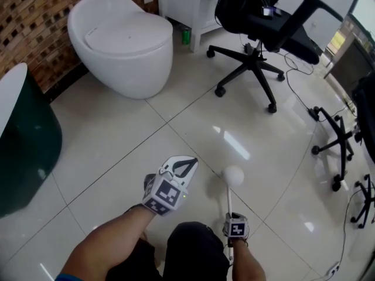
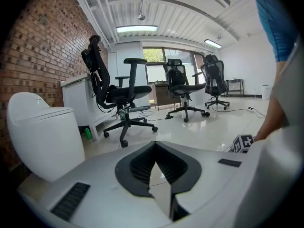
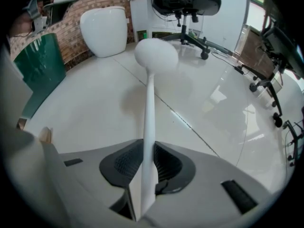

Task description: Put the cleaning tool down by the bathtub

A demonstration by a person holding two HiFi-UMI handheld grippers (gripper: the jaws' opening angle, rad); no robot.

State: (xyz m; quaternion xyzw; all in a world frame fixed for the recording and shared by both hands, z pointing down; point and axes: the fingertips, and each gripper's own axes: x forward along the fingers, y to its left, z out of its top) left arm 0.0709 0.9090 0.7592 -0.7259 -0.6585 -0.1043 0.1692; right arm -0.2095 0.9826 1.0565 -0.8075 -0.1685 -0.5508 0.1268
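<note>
White tile floor (image 1: 117, 157) fills the head view, where my right gripper (image 1: 229, 215) points steeply down with its jaws clamped on the thin handle of the cleaning tool (image 1: 229, 195); the tool's round white head sticks out beyond the jaw tips. My left gripper (image 1: 186, 165) sits just to the left of that head, its jaw tips drawn together with nothing between them. The dark green bathtub (image 1: 29, 151) lies well off to the left of both grippers, far from the cleaning tool, and the toilet (image 1: 123, 40) stands farther ahead and to the left. In the left gripper view, the left gripper (image 2: 153, 148) shows its jaws meeting at the tips and empty; ahead of them to the left is the toilet (image 2: 42, 132) against the brick wall (image 2: 38, 46), and an office chair (image 2: 123, 91) is straight ahead. In the right gripper view, the right gripper (image 3: 148, 158) pinches the handle from both sides, and the cleaning tool (image 3: 151, 94) runs straight out from the jaws. The bathtub (image 3: 40, 65) sits well to the left of it.
</note>
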